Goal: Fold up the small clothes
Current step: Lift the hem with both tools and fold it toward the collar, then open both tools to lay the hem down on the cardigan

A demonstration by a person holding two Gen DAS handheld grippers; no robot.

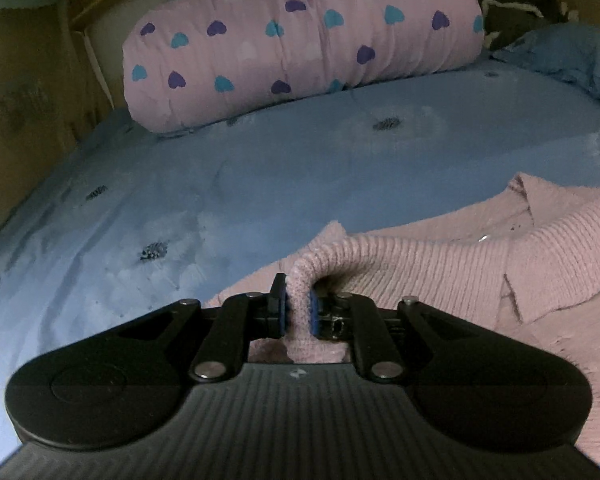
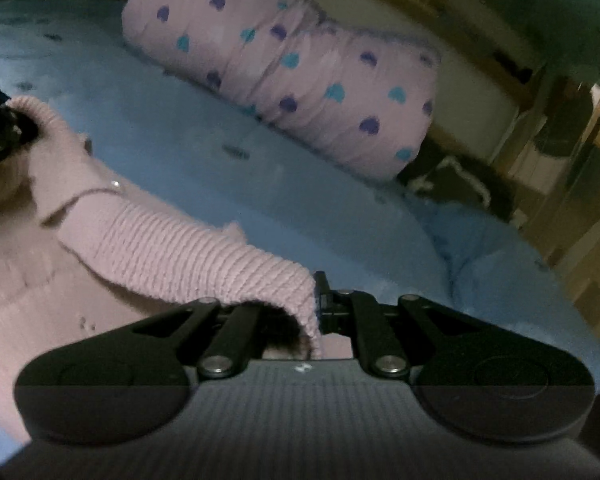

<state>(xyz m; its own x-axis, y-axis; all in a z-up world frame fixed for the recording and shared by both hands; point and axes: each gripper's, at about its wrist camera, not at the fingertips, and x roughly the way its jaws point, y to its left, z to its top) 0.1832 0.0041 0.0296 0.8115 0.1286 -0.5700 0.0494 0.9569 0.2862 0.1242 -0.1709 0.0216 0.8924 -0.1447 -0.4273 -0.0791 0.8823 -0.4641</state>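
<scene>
The bed [image 1: 284, 168] carries a blue floral cover and fills both views; a rolled pink quilt [image 1: 300, 40] printed with purple and teal hearts lies across its far end; a dark item with white cord [image 2: 456, 184] sits beside the quilt, too dim to identify.

The pink knit cardigan [image 1: 440, 276] lies on the near part of the bed, collar and a small bright button facing up; its body spreads between the 2 tools, to the right of the left one and to the left of the right one.

The left gripper [image 1: 299, 312] is clamped on a raised ridge of ribbed knit; both blue pads press the fabric, which stands up between them and arches away toward the collar.

The right gripper [image 2: 315, 312] is closed on another ribbed fold; the knit drapes over its left finger and hides that pad, so the grip is judged from the bunched cloth at the jaw line.

Governing relation: the span of fabric between the 2 pinch points runs left to right across the bed, and the far end of the bed lies ahead of both tools; each hand appears about equally close to its own edge of the garment. Judgement: 1 fold is in hand; both grips must travel together, or the lifted edge will land skewed.
</scene>
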